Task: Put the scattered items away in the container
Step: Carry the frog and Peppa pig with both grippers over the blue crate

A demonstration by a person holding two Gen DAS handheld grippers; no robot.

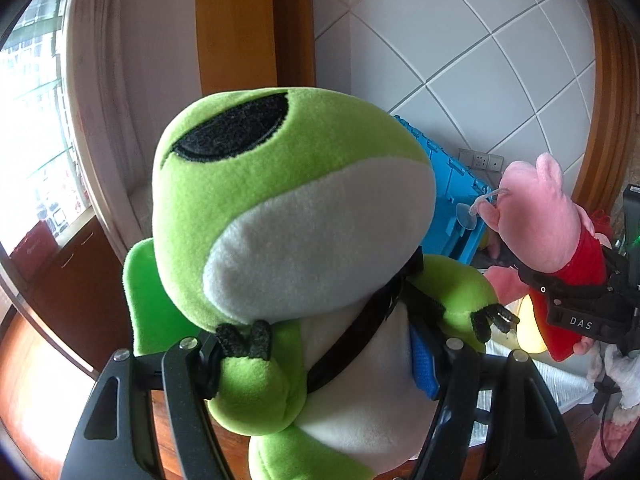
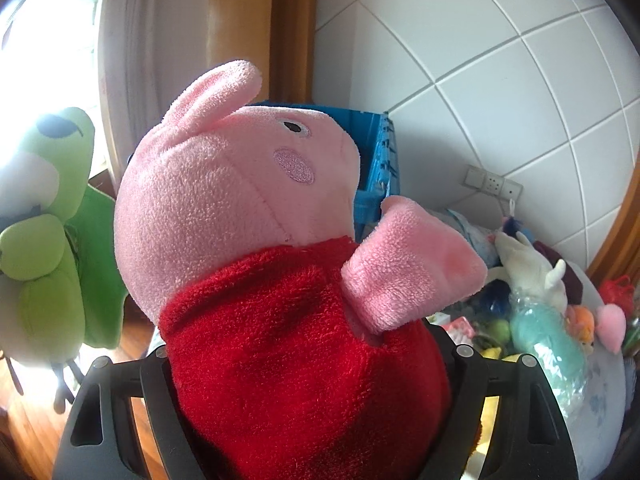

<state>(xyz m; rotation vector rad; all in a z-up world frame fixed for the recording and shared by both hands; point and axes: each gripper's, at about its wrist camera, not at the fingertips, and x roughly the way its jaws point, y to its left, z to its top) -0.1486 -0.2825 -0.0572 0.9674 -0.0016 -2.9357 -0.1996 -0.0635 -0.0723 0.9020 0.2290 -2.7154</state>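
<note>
A green frog plush with a white belly fills the left wrist view, held up in the air with my left gripper shut on its body. A pink pig plush in a red dress fills the right wrist view, and my right gripper is shut on its red torso. The pig plush and right gripper also show at the right of the left wrist view. The frog plush hangs at the left of the right wrist view. A blue plastic crate stands behind both toys against the white tiled wall; the blue crate peeks out behind the frog.
A heap of soft toys and bags lies at the right below a wall socket strip. A white tiled wall rises behind. A curtain and window are at the left, over a wooden floor.
</note>
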